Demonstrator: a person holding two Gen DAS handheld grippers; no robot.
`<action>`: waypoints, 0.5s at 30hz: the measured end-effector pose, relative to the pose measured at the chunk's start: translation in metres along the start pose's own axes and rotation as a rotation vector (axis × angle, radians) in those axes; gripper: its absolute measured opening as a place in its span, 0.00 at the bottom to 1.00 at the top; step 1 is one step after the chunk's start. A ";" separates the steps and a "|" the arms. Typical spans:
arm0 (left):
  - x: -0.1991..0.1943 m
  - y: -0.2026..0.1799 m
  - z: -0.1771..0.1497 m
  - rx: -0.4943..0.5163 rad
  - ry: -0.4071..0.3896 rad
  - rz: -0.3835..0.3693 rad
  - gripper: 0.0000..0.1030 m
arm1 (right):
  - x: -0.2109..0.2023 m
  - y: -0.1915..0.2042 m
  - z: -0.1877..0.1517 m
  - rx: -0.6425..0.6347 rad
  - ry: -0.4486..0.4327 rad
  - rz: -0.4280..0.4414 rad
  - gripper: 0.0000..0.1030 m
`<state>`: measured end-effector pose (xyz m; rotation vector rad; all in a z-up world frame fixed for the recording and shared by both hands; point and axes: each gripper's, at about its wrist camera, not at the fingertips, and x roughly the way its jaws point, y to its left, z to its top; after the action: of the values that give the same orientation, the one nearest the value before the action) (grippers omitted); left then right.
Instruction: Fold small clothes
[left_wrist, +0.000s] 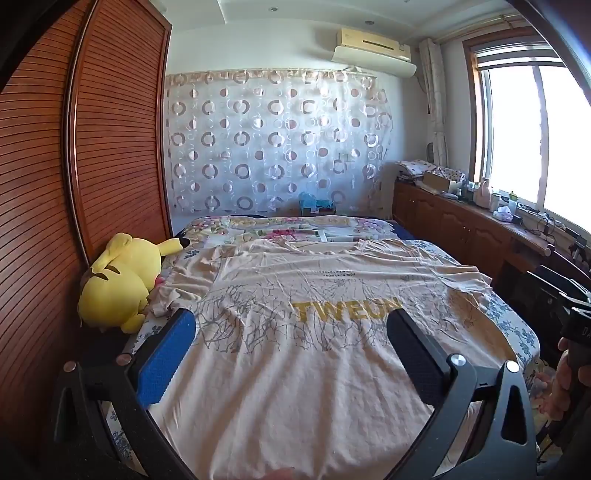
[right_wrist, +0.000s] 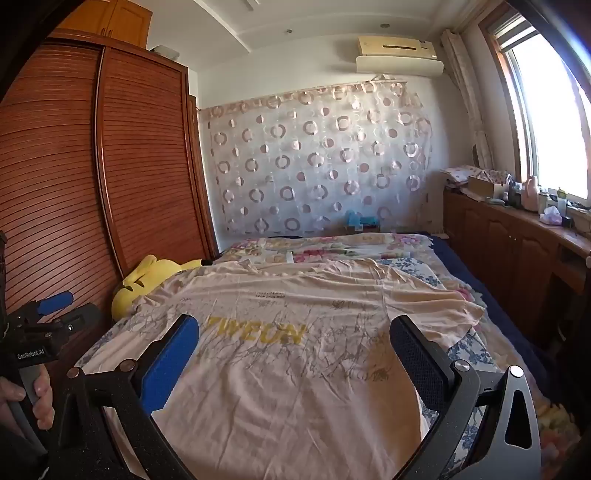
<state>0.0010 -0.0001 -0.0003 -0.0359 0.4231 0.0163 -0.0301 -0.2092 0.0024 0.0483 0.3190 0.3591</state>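
Observation:
A pale peach T-shirt (left_wrist: 295, 354) with yellow "TWEUN" lettering and a grey branch print lies spread flat, front up, on the bed, collar at the far end. It also shows in the right wrist view (right_wrist: 295, 369). My left gripper (left_wrist: 291, 321) is open and empty, hovering over the shirt's lower half. My right gripper (right_wrist: 295, 328) is open and empty, over the shirt's lower right part. The left gripper also shows at the left edge of the right wrist view (right_wrist: 55, 314), held in a hand.
A yellow plush toy (left_wrist: 122, 280) lies at the bed's left edge against the wooden wardrobe (left_wrist: 74, 166). A floral bedspread (left_wrist: 288, 229) covers the bed. A wooden cabinet with clutter (left_wrist: 480, 214) runs along the right under the window.

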 end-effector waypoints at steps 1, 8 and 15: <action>0.001 0.000 0.000 0.001 0.001 0.001 1.00 | 0.000 0.000 0.000 0.001 0.000 0.000 1.00; 0.007 0.002 0.003 0.008 0.010 0.001 1.00 | 0.000 0.001 -0.002 0.003 0.005 0.002 1.00; 0.001 -0.002 -0.001 0.011 -0.009 0.004 1.00 | 0.001 0.001 -0.001 0.005 0.008 0.003 1.00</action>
<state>0.0012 -0.0021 -0.0020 -0.0246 0.4144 0.0182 -0.0297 -0.2083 0.0010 0.0519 0.3279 0.3621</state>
